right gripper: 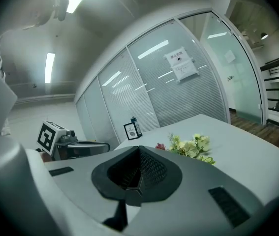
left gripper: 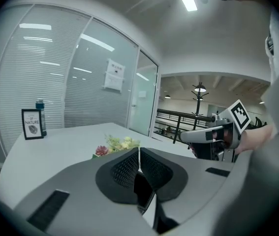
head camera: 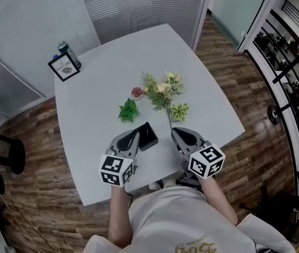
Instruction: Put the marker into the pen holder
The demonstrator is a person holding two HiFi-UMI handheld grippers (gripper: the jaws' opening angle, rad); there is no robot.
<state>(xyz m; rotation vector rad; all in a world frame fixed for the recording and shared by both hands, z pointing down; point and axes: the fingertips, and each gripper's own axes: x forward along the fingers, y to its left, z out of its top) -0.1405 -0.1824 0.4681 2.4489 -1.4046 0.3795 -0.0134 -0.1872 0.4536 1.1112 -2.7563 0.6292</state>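
- Both sets of tongs are clenched on nothing: left gripper point(head camera: 134, 136), right gripper point(head camera: 177, 134).
- Black pen holder point(head camera: 148, 136) sits on the white table point(head camera: 96, 83) between them.
- Flower sprigs point(head camera: 162, 91) lie beyond.

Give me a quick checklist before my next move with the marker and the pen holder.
1. Left claw open for a grasp: not ok, jaws together, nothing held.
2. Right claw open: not ok, jaws together, nothing held.
3. Marker found: cannot tell, no view shows one.
4. Pen holder near: ok, on the table just ahead of the left claw.
5. Flowers clear of the pen holder: ok, apart, farther back.
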